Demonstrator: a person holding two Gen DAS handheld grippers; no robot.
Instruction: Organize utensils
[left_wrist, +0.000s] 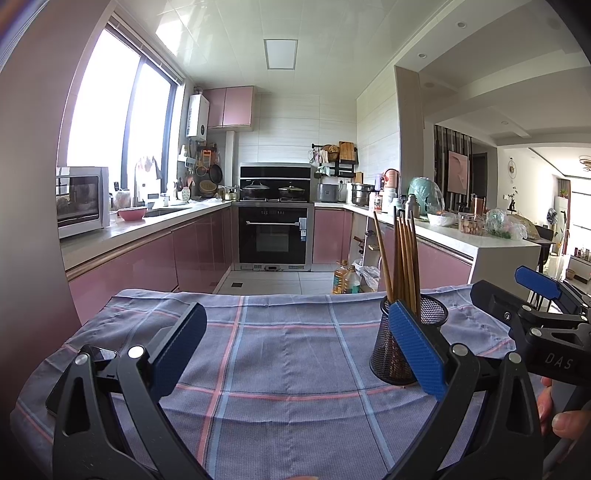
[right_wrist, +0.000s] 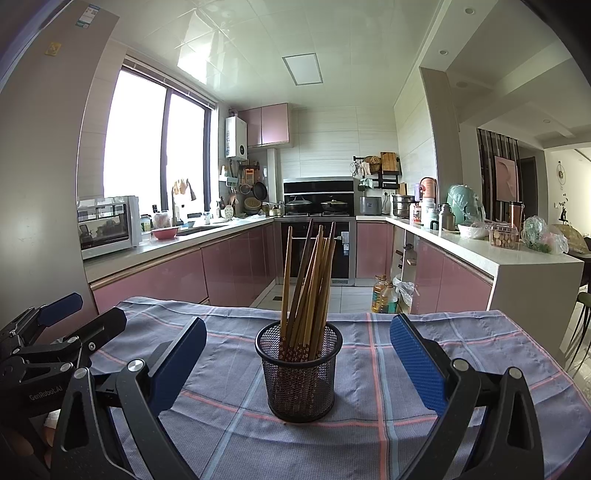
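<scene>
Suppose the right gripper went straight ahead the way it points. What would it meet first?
Probably the mesh cup of chopsticks, standing centred ahead of the open right gripper; how far ahead is unclear.

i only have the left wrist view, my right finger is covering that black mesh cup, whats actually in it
Observer: The right wrist view shows the black wire-mesh cup unobstructed, with a bundle of brown wooden chopsticks standing in it.
Operator: does the right gripper have the cup
Observer: No. The right gripper is open, and the cup stands between its fingers, touching neither.
Operator: any loose chopsticks on the cloth near it
Observer: None visible on the blue checked tablecloth around the cup.
Operator: is my gripper open
Observer: Yes, the left gripper is open with nothing between its fingers.
</scene>
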